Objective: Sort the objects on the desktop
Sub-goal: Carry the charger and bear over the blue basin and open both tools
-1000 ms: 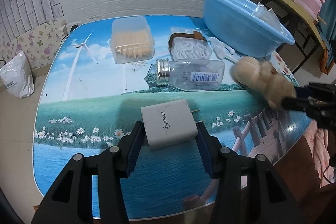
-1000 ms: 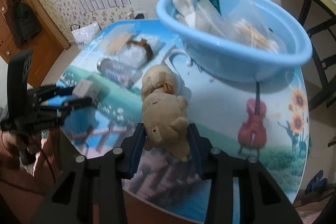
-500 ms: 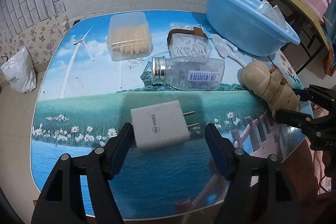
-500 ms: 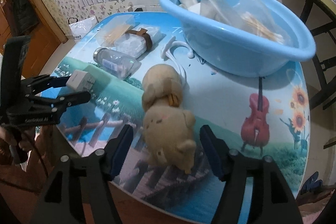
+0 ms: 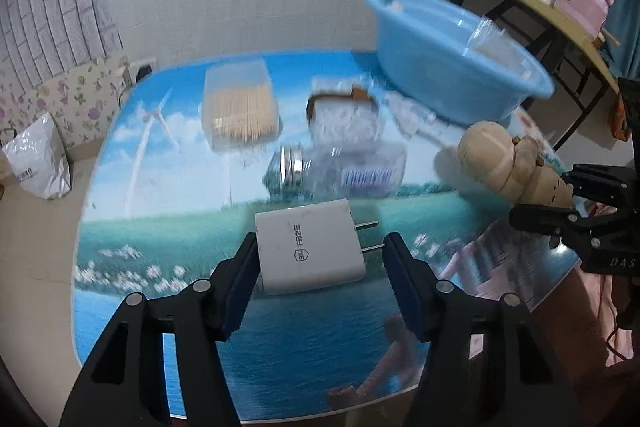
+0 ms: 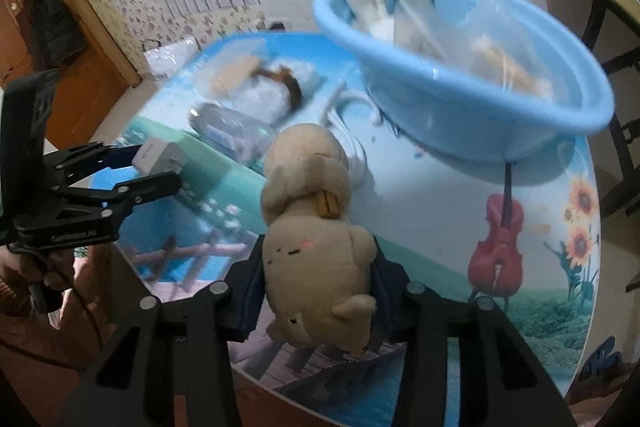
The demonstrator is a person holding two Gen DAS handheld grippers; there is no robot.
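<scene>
the charger (image 5: 310,251) lies flat on the tabletop (image 5: 168,235) between the jaws of my left hand-held gripper (image 5: 316,267), prongs pointing right toward the right jaw. its left side sits against the left pad; the right pad stands off from the body, just by the prong tips. these jaws are closing, not yet pinching it on both sides.

the plush (image 6: 316,239) lies with its long axis running away from me toward the basin (image 6: 580,115), its head end between the jaws of my right hand-held gripper (image 6: 316,291). those jaws are closing too, and the pads look pressed into the soft sides.

the basin sits at the far right of the tabletop, already holding a few things. from the plush it is ahead and to the right, fairly near; from the charger it is farther, up and to the right, past the bottle (image 5: 344,175). so i judge my right hand the nearer to the basin, and the plush the easier carry.

a box (image 5: 240,111) and a packet (image 5: 344,115) lie beyond the bottle.
</scene>
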